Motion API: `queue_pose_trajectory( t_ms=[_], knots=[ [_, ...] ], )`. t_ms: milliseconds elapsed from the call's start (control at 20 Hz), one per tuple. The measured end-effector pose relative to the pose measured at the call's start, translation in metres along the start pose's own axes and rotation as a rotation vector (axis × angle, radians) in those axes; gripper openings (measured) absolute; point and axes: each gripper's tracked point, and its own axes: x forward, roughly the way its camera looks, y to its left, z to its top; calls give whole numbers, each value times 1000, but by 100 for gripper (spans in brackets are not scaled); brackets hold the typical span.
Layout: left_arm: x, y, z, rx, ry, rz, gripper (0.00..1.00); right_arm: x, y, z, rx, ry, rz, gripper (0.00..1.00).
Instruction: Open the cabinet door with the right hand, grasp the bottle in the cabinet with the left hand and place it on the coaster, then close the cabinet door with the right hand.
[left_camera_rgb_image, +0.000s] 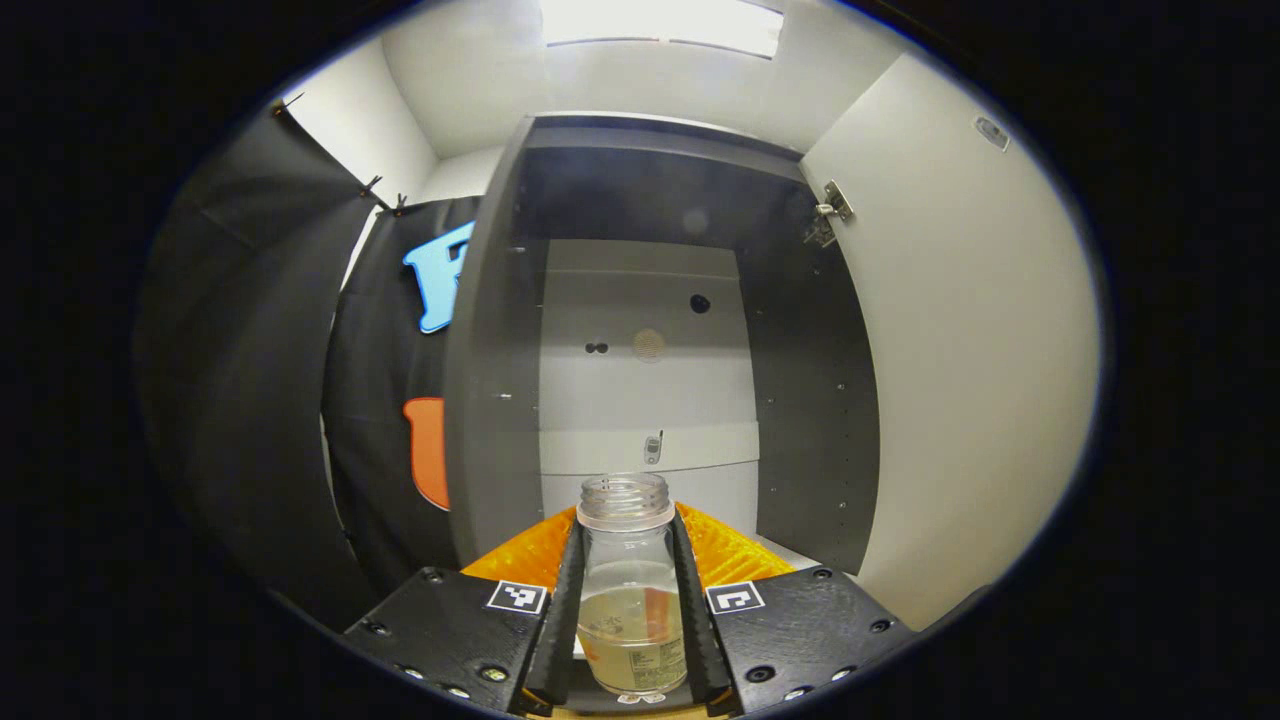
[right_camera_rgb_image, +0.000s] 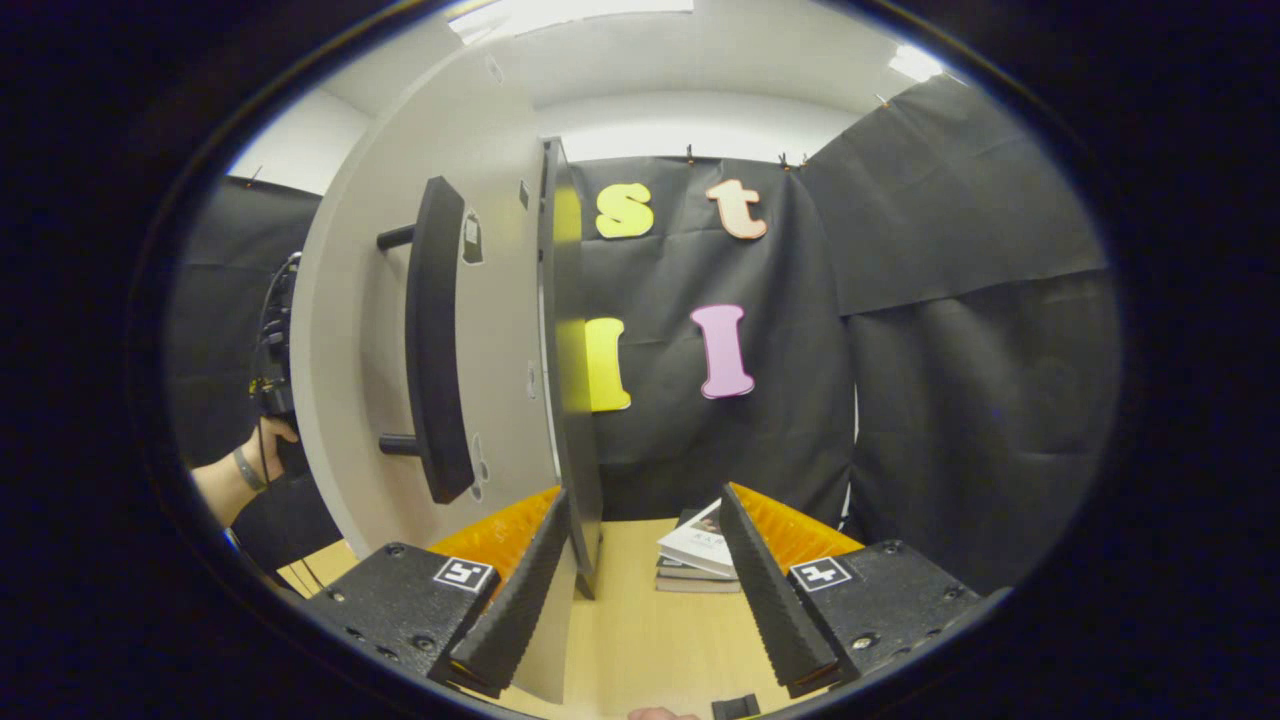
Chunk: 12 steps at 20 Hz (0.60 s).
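Level and pointed into the open cabinet, the left gripper pinches the upright bottle between both fingers. Beside the door, the right gripper is spread wide over the table.

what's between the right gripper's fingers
The edge of the open cabinet door, by one finger, untouched; beyond, bare table and books, in the right gripper view.

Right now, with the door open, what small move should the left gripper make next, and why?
Probably draw the bottle straight back out of the cabinet. The left gripper looks shut on it, both fingers against its sides, and the cabinet door stands open, with the open right gripper beside its edge. The coaster's spot can't be judged from here.
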Motion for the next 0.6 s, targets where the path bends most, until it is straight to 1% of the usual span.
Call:
queue_pose_trajectory(
  t_ms=[100,250,450,600],
  knots=[
    [-20,9,-3,-11,4,16,43,0,-4,4,-3,-4,-20,93],
    [-53,30,-17,58,5,91,43,-1,-5,8,9,-22,-28,93],
    [-97,53,-63,111,28,190,43,-2,-8,14,16,-43,-48,93],
    [-132,65,-108,111,35,250,43,-4,-11,23,21,-67,-70,93]
  ],
)
